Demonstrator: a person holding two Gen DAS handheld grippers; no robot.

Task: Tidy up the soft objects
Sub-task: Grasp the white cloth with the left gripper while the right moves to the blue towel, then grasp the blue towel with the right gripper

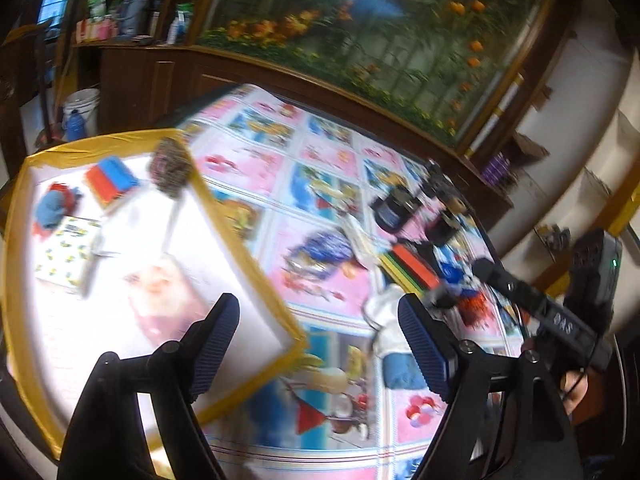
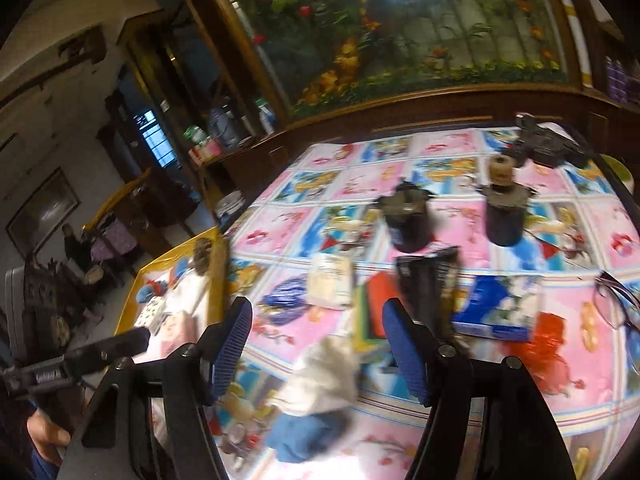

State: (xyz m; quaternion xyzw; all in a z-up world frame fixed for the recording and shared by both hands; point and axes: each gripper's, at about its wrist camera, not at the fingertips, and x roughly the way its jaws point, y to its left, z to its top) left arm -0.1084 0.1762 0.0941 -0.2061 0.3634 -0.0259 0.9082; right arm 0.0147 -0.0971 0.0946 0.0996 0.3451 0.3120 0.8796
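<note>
- Both tools are up off the tabletop [image 2: 520, 216] right now, and I'm between picks: my left tool [image 1: 320, 344] is spread wide with nothing in it, hanging over the near corner of the yellow-rimmed tray [image 1: 244, 240].
- My right tool [image 2: 316, 344] is just as released, jaws apart and nothing between them.
- Straight ahead of it lies the white-and-blue sock [image 2: 316, 392], crumpled near the tabletop's near edge, just beside the tray.
- The tray at the left edge already carries a red-and-blue sponge [image 1: 112, 178], a scrubber [image 1: 170, 166], a blue-and-red cloth ball [image 1: 54, 206] and a lemon-print cloth [image 1: 66, 254].
- More is waiting on the tabletop: a stack of coloured sponges [image 2: 374, 304] beyond the sock.
- My guess at the next move: drop the right tool onto the sock, pinch a thick fold, and carry it over the tray's rim.
</note>
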